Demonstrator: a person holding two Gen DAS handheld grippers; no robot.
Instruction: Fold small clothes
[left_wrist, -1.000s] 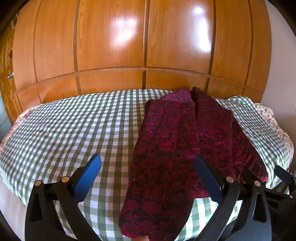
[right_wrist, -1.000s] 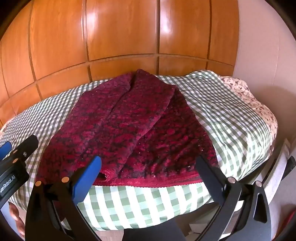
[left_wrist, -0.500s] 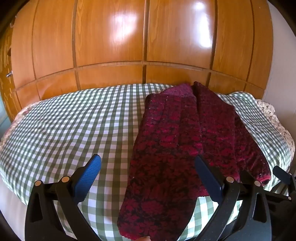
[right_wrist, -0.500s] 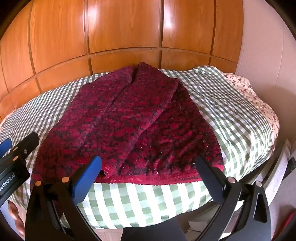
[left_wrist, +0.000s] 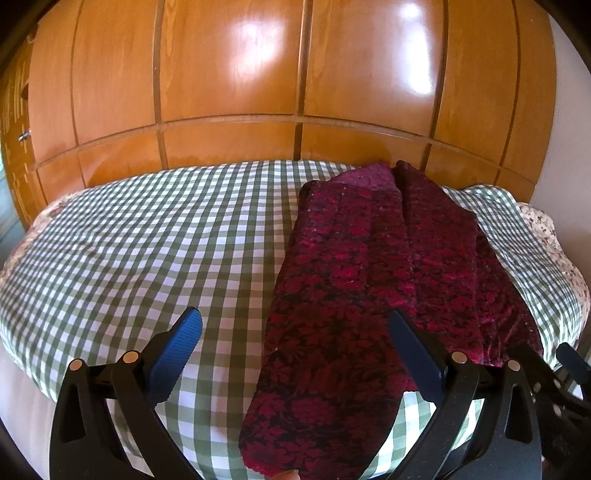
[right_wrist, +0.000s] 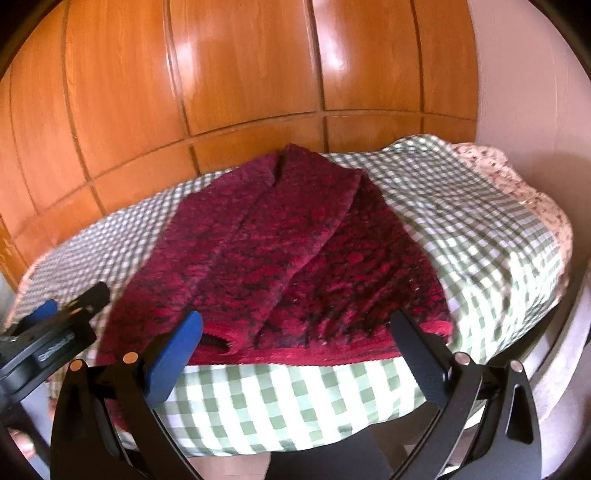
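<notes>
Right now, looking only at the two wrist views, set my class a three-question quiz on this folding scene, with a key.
1. True or false: the left gripper is clamped on the dark red garment.
2. What does the garment lie on?
A. a bare wooden floor
B. a green checked bedcover
C. a chair
3. Fill in: behind the bed stand glossy ____ wardrobe doors.

Key
1. False: its fingers stand wide apart with nothing between them, and the right gripper is open too.
2. B
3. wooden
</notes>
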